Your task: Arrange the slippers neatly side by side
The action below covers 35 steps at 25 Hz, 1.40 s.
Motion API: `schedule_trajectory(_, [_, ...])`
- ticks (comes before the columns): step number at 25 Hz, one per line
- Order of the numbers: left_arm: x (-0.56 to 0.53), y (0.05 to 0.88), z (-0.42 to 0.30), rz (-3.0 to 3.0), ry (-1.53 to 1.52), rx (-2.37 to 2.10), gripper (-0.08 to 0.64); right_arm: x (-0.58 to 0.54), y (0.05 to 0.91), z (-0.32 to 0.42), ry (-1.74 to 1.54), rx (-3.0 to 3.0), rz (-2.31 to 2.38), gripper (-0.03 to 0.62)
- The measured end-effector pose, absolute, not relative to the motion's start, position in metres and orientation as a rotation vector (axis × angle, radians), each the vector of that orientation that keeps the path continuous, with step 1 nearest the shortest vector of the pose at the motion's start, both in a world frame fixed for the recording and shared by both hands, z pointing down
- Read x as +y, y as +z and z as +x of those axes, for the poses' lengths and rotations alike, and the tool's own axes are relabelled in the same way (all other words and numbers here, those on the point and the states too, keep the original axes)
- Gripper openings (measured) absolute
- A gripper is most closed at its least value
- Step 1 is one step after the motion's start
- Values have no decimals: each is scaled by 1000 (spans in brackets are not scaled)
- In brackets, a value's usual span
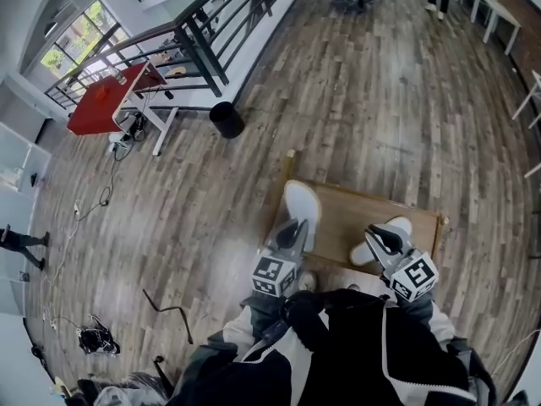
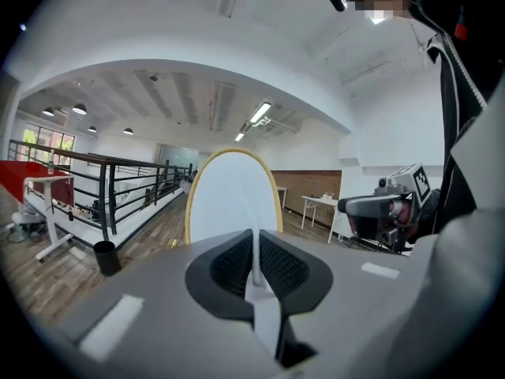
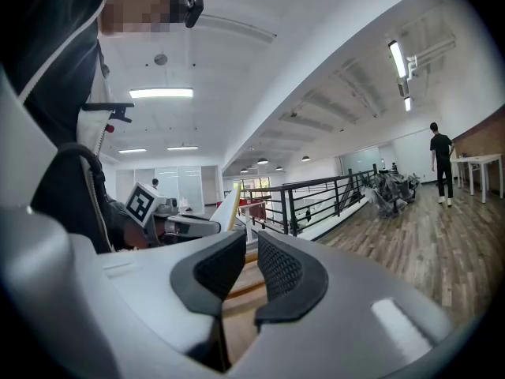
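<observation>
A low wooden table [image 1: 347, 214] stands on the plank floor in front of me. My left gripper [image 1: 292, 229] is shut on a white slipper [image 1: 302, 203] at the table's left edge. In the left gripper view the jaws [image 2: 254, 259] pinch its thin edge, and its yellow-rimmed sole [image 2: 233, 196] stands up beyond them. The second white slipper [image 1: 397, 225] lies at the table's right, partly hidden under my right gripper [image 1: 382, 237]. In the right gripper view those jaws [image 3: 246, 271] stand a little apart, with only wood showing in the gap.
A black bin [image 1: 226, 118] stands by a dark railing [image 1: 203, 41], with a red desk [image 1: 106, 98] to its left. Cables [image 1: 97, 338] lie on the floor at lower left. White tables [image 1: 490, 7] and a standing person [image 3: 442, 160] are far off.
</observation>
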State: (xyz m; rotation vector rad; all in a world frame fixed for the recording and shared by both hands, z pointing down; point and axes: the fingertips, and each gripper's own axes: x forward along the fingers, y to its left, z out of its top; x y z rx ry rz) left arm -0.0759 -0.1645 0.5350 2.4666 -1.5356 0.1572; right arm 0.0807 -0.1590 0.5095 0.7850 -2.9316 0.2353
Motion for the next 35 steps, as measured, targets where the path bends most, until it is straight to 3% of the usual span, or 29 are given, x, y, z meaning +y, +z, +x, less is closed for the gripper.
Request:
schedule_trajectory(15, [-225, 660, -111, 2245, 549, -1494, 31, -165, 516, 94, 255, -2877, 907, 54])
schedule_trajectory(35, [-262, 801, -110, 1997, 852, -1263, 31, -146, 527, 130, 317, -2714, 1115, 57])
